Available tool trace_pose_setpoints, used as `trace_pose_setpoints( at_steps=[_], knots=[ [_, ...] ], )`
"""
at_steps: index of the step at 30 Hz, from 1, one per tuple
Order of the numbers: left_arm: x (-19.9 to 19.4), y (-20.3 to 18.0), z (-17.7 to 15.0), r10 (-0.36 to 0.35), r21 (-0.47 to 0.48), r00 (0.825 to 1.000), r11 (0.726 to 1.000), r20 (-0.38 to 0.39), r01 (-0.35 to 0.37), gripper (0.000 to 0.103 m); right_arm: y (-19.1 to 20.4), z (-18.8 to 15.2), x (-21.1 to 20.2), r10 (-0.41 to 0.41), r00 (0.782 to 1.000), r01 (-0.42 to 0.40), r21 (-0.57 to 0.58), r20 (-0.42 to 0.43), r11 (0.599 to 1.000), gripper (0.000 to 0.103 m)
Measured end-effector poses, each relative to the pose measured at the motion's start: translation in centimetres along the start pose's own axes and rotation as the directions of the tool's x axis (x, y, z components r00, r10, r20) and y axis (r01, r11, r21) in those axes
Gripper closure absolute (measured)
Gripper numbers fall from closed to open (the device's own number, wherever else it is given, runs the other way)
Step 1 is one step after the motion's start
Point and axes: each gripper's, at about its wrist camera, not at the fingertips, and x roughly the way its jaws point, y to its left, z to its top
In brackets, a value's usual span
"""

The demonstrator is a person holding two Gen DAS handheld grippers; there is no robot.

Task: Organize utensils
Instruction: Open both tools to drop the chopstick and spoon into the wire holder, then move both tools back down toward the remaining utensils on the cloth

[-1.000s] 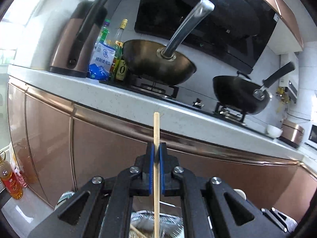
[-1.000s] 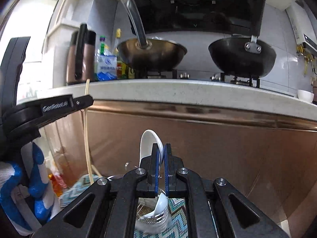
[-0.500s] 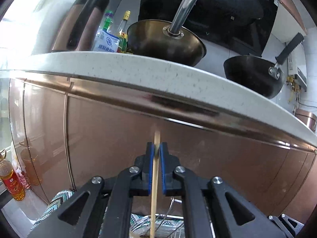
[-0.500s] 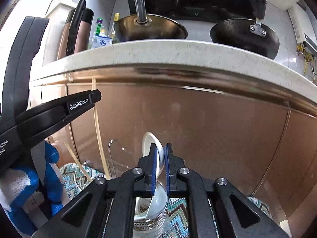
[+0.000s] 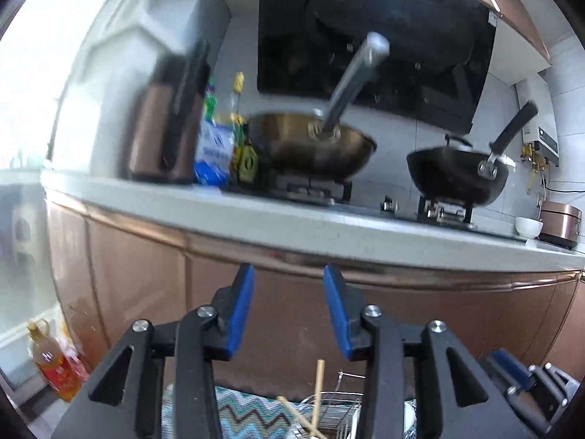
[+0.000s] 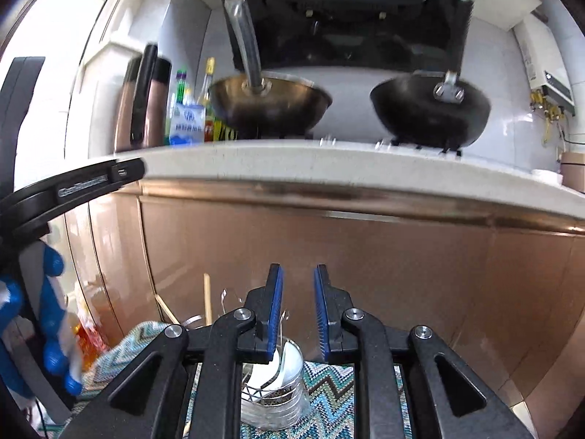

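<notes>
My left gripper (image 5: pixel 289 311) is open and empty, above a wire utensil holder (image 5: pixel 340 409) where wooden chopsticks (image 5: pixel 318 395) stand. My right gripper (image 6: pixel 297 311) is open and empty, above a shiny wire cup (image 6: pixel 274 398) that holds a white spoon (image 6: pixel 289 362). In the right wrist view the chopsticks (image 6: pixel 207 298) stand to the left of that cup, and the left gripper's body (image 6: pixel 73 188) shows at the left edge with a blue-gloved hand (image 6: pixel 51 314).
A zigzag-patterned cloth (image 6: pixel 329 380) lies under the holders. Copper cabinet fronts (image 6: pixel 365 256) stand just behind, under a white countertop (image 6: pixel 292 161) with two woks (image 6: pixel 270 100), bottles and a kettle. An oil bottle (image 5: pixel 51 362) stands low left.
Both grippers have opened and risen. The left let go of the chopstick, which now stands in the holder. The right let go of the white spoon, which now sits in the wire cup.
</notes>
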Motion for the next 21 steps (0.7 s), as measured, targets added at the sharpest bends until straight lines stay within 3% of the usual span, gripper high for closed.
trace_pose_setpoints(
  at_steps=[4,11,21],
  knots=[
    [-4.7,1.1,3.0,0.008,0.012,0.999,1.000,0.033,-0.009,0.059,-0.3,2.6,-4.9,-0.010,0.999,0.009,0.016,0.050,1.000,0.082],
    [-12.7,2.6,6.5,0.031,0.052,0.998,0.998,0.061,-0.034,0.058,0.8,5.8,-13.1,0.009,0.993,-0.011,0.012,0.119,1.000,0.080],
    [-20.3,4.2,6.9,-0.004,0.086,1.000,0.996,0.022,0.002,0.058,1.6,7.1,-20.2,0.075,0.988,-0.078,0.018,0.132,0.997,0.080]
  ],
)
